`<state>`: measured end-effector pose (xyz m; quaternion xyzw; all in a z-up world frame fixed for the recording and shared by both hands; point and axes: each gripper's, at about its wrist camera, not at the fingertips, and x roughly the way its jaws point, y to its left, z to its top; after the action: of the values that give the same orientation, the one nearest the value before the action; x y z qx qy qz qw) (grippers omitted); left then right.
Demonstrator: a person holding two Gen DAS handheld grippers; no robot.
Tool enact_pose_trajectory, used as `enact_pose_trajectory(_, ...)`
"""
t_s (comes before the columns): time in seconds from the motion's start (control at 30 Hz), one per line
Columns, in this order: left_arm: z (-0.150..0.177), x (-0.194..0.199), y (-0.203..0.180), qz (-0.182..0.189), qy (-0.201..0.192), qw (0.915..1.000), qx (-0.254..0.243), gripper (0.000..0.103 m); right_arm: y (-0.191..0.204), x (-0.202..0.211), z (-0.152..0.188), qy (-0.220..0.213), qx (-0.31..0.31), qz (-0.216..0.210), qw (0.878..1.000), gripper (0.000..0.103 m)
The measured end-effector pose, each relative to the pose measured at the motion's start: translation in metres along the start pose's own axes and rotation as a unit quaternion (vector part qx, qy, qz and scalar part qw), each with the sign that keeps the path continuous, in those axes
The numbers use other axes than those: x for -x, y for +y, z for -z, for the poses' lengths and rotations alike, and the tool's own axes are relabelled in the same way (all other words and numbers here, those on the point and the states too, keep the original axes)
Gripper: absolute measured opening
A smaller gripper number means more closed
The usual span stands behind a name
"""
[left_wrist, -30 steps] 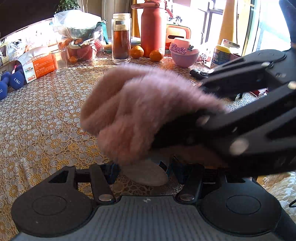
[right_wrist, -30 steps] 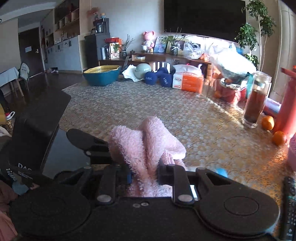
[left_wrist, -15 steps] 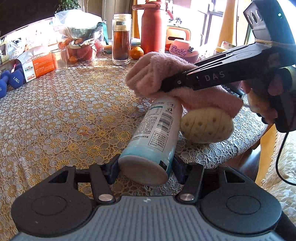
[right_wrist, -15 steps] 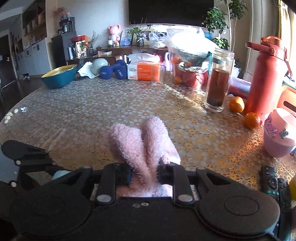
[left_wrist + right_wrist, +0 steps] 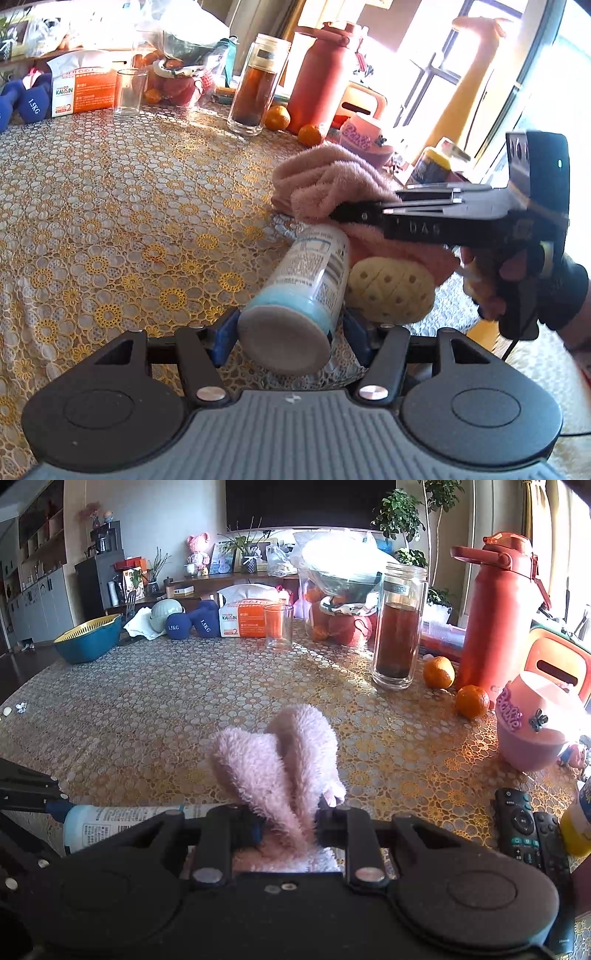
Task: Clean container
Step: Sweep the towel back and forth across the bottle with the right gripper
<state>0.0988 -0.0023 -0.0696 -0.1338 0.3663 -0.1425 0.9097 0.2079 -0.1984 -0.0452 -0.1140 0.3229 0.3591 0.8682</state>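
My left gripper point(image 5: 290, 328) is shut on the base end of a white and light-blue container point(image 5: 306, 280), a cylindrical can that points away from me over the table. A fluffy pink cloth point(image 5: 332, 184) rests against the can's far end, clamped in my right gripper point(image 5: 338, 216), which comes in from the right in a person's hand. In the right wrist view the pink cloth point(image 5: 280, 768) sticks up between the shut right gripper point(image 5: 286, 821) fingers, and the container point(image 5: 110, 825) lies sideways at lower left with the left gripper's blue pad on its end.
A yellow sponge point(image 5: 391, 290) lies beside the can. Tea jar point(image 5: 400, 627), red flask point(image 5: 498, 616), two oranges point(image 5: 472, 701), pink cup point(image 5: 535, 731), drinking glass point(image 5: 279, 627), tissue box point(image 5: 243, 622) and dumbbells point(image 5: 190, 622) line the table's back and right. Two remotes point(image 5: 521, 827) lie at the right edge.
The cloth was covering the can close to the left camera; it has slid off toward the can's far end. The right gripper swung round to the right side.
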Motion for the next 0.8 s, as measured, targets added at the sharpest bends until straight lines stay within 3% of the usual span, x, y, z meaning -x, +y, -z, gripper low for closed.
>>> enact_pose_trajectory(0.33, 0.005, -0.007, -0.018, -0.030, 0.006, 0.9980, -0.055, 0.059, -0.006, 0.011, 0.009, -0.006, -0.016, 0.009, 1.000, 0.023)
enact_pose_trajectory(0.57, 0.010, -0.008, -0.030, -0.051, 0.005, 0.9938, -0.099, 0.058, -0.035, 0.018, 0.024, 0.016, -0.045, 0.076, 0.996, 0.021)
enact_pose_trajectory(0.63, 0.011, -0.007, -0.032, -0.055, 0.003, 0.9927, -0.107, 0.058, -0.033, 0.032, 0.022, -0.003, -0.044, 0.067, 0.997, 0.021)
enact_pose_trajectory(0.8, 0.012, -0.006, -0.038, -0.063, -0.002, 0.9901, -0.125, 0.058, 0.002, 0.063, 0.004, -0.048, -0.004, -0.020, 0.999, 0.021)
